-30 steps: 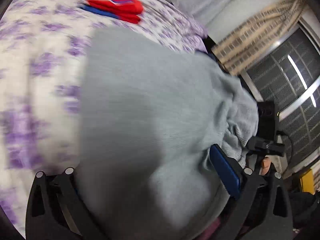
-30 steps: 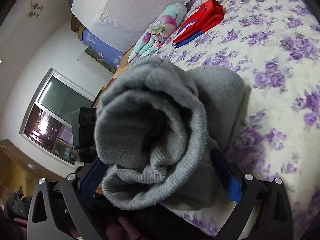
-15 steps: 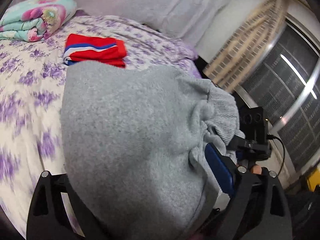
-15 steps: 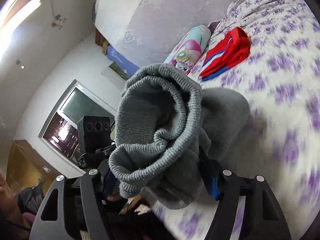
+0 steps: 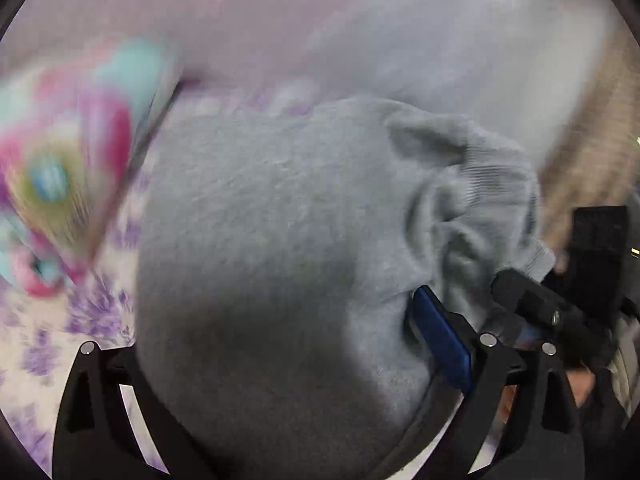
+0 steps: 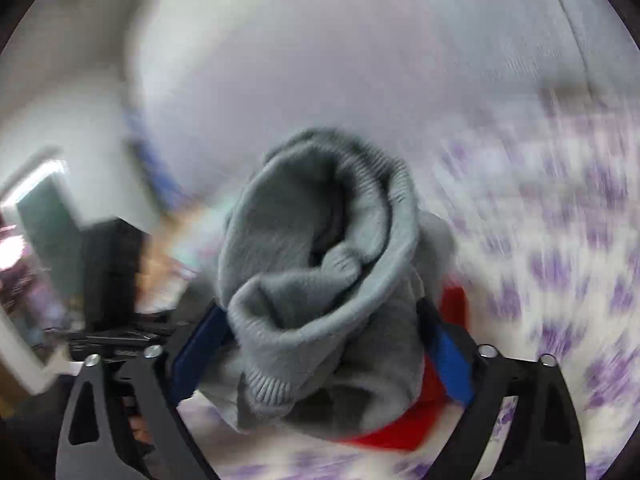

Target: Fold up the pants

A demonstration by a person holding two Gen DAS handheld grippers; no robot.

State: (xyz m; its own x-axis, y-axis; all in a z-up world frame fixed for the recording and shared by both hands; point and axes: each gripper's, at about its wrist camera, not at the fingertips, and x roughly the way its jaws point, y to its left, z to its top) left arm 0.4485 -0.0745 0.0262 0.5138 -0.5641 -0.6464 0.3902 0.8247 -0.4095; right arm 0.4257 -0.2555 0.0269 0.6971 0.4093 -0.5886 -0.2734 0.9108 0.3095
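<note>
The grey fleece pants [image 5: 280, 248] fill the left wrist view, bunched between the fingers of my left gripper [image 5: 280, 360], which is shut on them; the ribbed waistband [image 5: 492, 188] bulges to the right. In the right wrist view the same pants [image 6: 320, 280] hang as a rolled bundle in my right gripper [image 6: 320, 356], which is shut on them. Both grippers hold the pants off the purple-flowered bed [image 6: 560, 240]. The right gripper [image 5: 560, 312] shows at the right edge of the left wrist view.
A folded red garment [image 6: 400, 428] lies on the bed just below the right gripper. A colourful floral blanket roll [image 5: 68, 168] sits at the left by the grey headboard [image 5: 360, 32]. A window [image 6: 32, 220] and a curtain [image 5: 588, 152] flank the bed.
Both grippers have swung forward and up toward the head of the bed with the pants. The red garment, far away earlier, is now right under the right gripper. Views are motion-blurred.
</note>
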